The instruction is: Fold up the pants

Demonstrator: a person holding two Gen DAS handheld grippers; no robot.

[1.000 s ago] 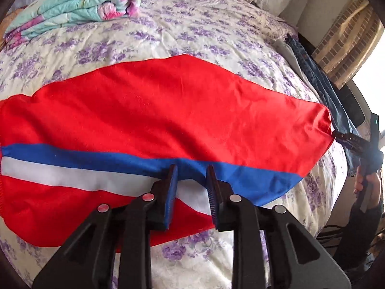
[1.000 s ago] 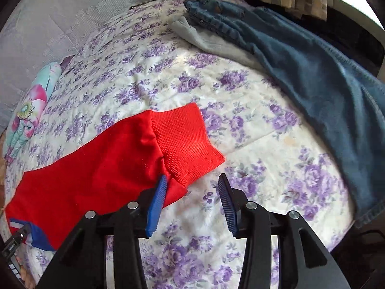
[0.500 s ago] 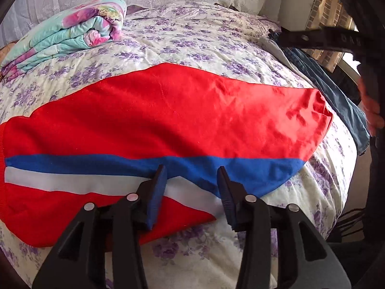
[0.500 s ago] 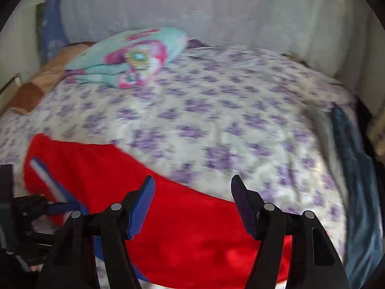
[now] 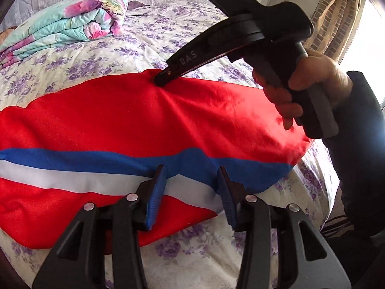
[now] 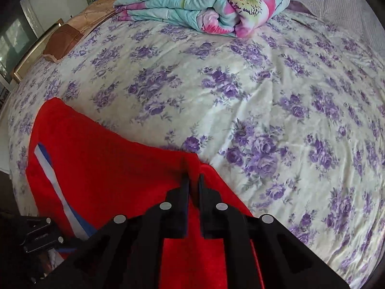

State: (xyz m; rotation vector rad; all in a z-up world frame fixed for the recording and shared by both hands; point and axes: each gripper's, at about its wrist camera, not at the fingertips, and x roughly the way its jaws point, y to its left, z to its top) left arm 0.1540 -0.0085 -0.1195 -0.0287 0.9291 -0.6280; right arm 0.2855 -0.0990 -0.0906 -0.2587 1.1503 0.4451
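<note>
Red pants (image 5: pixel 120 120) flat on floral bedsheet (image 6: pixel 240 96), folded quilt (image 6: pixel 204 7) behind. Left gripper (image 5: pixel 192 187) jaws apart over stripe; right gripper (image 6: pixel 192 180) pinches pants' far edge.

Left wrist: low over the near edge of the red pants (image 5: pixel 134 118), facing across the bed (image 5: pixel 149 36).
Right wrist: close above their far edge, same heading.
Shared: pants, folded quilt (image 6: pixel 204 4).

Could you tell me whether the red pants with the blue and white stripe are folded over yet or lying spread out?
Spread: the red striped pants lie flat on the floral bedsheet, no layer turned over.
</note>
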